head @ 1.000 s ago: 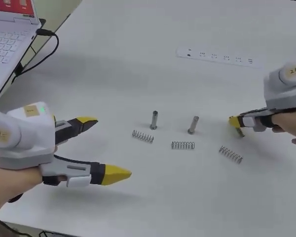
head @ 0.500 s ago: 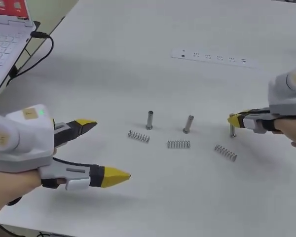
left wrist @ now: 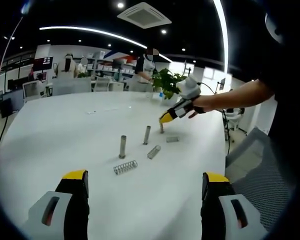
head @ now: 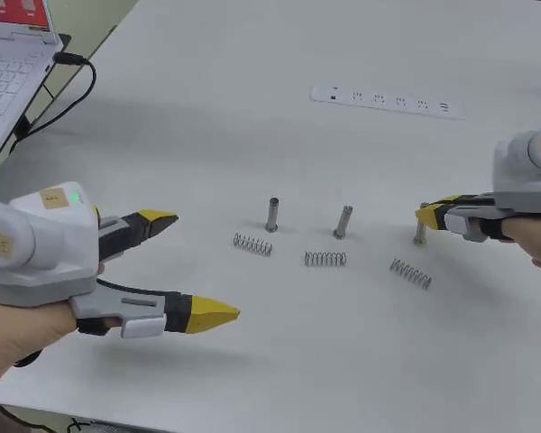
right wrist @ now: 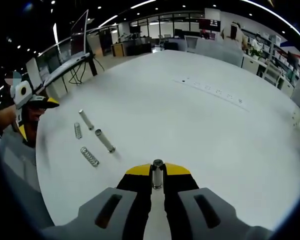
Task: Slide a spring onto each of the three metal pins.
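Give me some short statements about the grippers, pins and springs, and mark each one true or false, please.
1. The right gripper is shut on a pin. True.
2. All three springs sit on pins. False: they lie on the table, none of them on a pin.
3. The left gripper is open and holds nothing. True.
4. The power strip lies between the left gripper and the pins. False: it lies beyond the pins, on the far side from the person.
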A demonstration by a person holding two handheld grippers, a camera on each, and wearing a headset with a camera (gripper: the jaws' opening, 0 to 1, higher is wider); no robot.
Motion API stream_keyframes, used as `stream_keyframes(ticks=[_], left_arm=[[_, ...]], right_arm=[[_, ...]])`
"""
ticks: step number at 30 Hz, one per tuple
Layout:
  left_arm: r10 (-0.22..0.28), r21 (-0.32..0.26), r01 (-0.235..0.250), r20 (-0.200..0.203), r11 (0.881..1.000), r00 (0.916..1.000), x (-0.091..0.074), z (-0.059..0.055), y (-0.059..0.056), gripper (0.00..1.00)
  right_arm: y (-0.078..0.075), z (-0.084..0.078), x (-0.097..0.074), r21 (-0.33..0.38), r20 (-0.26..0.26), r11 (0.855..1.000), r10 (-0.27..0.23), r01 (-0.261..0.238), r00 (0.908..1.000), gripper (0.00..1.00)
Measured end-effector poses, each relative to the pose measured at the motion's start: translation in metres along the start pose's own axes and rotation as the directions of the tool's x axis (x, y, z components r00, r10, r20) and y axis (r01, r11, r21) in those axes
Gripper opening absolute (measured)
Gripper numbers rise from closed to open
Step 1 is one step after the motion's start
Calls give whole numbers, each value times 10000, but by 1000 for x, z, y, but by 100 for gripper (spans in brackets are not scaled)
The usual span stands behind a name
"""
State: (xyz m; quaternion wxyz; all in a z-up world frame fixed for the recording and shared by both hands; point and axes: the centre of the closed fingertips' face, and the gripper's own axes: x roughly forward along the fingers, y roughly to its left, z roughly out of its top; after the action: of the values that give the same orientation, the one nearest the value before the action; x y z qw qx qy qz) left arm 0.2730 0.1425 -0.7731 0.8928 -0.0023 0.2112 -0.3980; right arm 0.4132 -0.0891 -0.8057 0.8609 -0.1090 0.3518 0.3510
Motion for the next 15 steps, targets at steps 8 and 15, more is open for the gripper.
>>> stream_keyframes(ticks=[8, 15], left_arm=[[-90, 25, 90, -52, 10000, 9999, 1, -2, -4, 91], [-143, 72, 144, -77, 9999, 9999, 1, -2, -4, 91]], right_arm=[[1, -4, -2, -268, 35, 9996, -93, 94, 10000, 6], [2, -7, -4, -251, -91, 9997, -30, 28, 10000, 6]])
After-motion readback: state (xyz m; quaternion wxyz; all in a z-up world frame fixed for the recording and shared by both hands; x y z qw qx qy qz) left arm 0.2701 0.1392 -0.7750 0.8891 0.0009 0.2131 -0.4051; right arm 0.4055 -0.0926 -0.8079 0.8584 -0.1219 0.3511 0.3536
